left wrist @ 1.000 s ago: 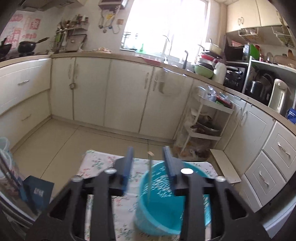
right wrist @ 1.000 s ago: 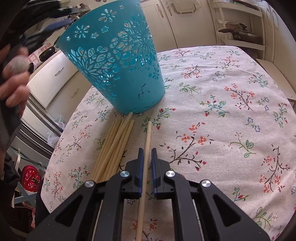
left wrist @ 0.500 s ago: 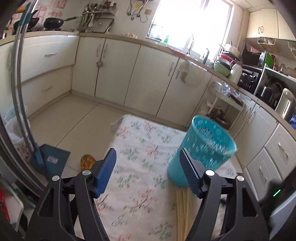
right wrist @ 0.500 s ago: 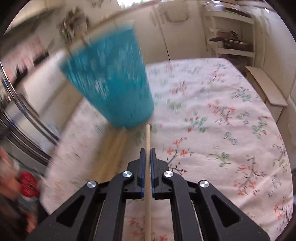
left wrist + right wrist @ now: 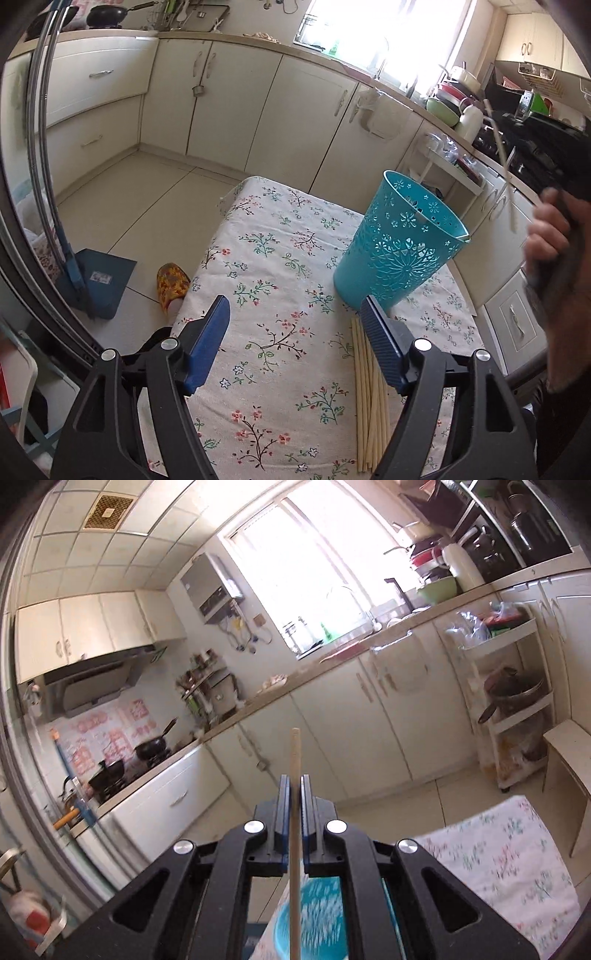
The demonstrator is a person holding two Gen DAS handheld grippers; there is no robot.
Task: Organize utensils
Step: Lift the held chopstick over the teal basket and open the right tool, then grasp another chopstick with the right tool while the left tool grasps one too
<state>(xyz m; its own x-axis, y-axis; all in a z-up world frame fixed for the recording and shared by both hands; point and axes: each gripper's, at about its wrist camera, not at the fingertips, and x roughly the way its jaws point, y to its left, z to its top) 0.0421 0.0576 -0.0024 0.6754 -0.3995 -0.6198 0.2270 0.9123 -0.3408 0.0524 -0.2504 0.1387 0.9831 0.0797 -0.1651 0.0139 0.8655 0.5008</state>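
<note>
The right hand-held gripper point(image 5: 294, 786) is clenched on a single chopstick point(image 5: 295, 834), lifted above the teal basket point(image 5: 400, 245); the left hand-held gripper point(image 5: 295, 325), jaws just opened and empty, hovers over the floral-clothed counter point(image 5: 266, 258); the remaining chopsticks point(image 5: 367, 402) lie bundled beside the basket's base.

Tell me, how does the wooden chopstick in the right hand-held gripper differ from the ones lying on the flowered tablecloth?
The single pale wooden chopstick is clamped in the right hand-held gripper and held up in the air above the teal plastic basket. The bundle of pale wooden chopsticks lies flat on the flowered tablecloth, ungripped, beside the basket's base. All look alike in colour and thickness.
</note>
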